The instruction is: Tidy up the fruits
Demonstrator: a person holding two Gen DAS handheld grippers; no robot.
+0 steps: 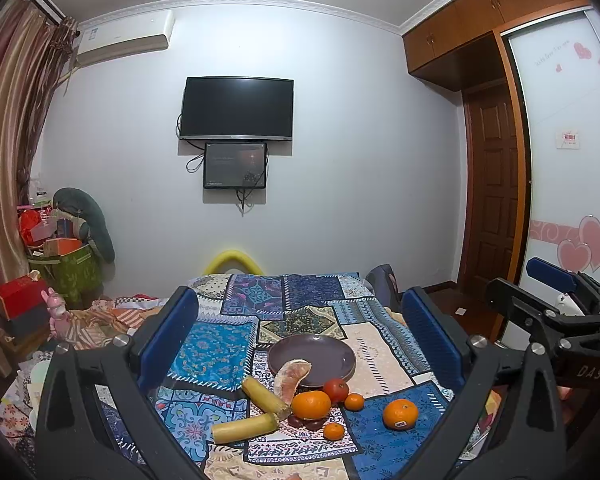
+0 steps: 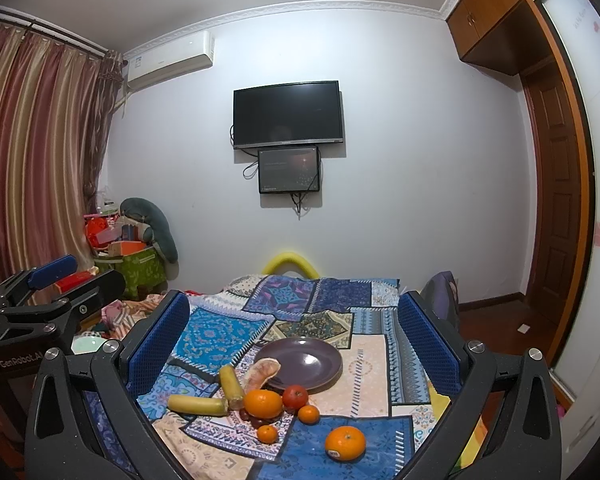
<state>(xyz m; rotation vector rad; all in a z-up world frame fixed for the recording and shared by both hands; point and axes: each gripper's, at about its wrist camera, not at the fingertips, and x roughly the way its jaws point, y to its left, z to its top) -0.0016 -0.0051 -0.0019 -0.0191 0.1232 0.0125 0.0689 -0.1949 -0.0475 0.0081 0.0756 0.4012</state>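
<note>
On patchwork cloth (image 2: 374, 364), purple plate (image 2: 318, 354), pomelo segment (image 2: 262, 372) overlapping rim

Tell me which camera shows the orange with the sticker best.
The right wrist view. There the stickered orange lies near the middle between the open fingers, alone on a blue patch of the cloth, sticker facing the camera. The left wrist view shows the same orange too, sticker visible, but further off to the right, nearer that gripper's finger.

"DAS" on right hand-held gripper (image 1: 548, 300)

Plate (image 2: 300, 362) behind fruit cluster (image 2: 262, 402), lone orange (image 2: 345, 443) right of cluster
</note>
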